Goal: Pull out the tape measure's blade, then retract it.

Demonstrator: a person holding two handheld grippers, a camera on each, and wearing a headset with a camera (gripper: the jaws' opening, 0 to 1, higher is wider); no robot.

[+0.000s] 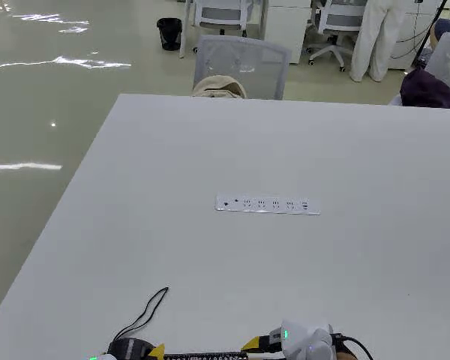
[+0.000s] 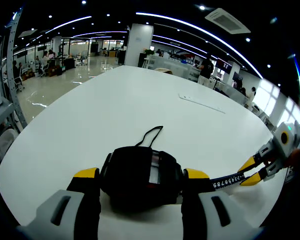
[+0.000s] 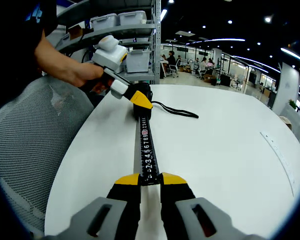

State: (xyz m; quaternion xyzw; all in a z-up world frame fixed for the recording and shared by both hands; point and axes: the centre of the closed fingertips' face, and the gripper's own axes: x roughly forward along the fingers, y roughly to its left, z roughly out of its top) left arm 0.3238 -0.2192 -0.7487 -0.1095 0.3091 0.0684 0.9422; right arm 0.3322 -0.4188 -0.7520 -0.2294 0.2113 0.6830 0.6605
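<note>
Blade point(image 3: 145, 145) of the tape measure, black with white numbers, lay stretched flat along the near edge of the white worktop point(image 1: 285, 135), its free end pinched between the yellow-tipped jaws of the right gripper point(image 3: 150, 179), which were closed tight on it. At the other end of that short run the blade entered the black tape measure point(image 2: 139, 176), whose case sat on the worktop with the left gripper point(image 2: 140, 173) clamped on its two sides, one yellow tip against each flank. In the right gripper view a person's hand point(image 3: 82, 75) held the left gripper from behind, with a grey mesh chair back point(image 3: 25, 150) just beside the worktop's edge. In the head view both grippers and the blade between them sat at the very bottom of the picture, left gripper to the left and right gripper to the right. A thin black wrist strap point(image 1: 146, 311) trailed from the case in a loose loop across the worktop, away from the person. Farther out, near the middle of the worktop and well apart from the grippers, a white power strip point(image 1: 267, 204) lay flat. Beyond the far edge stood a grey mesh chair point(image 1: 240, 66) with something beige showing at its base. Past that the glossy floor point(image 1: 52, 97) held a black bin point(image 1: 169, 33), more office chairs, and a person in white clothes point(image 1: 379, 37) standing near desks.
</note>
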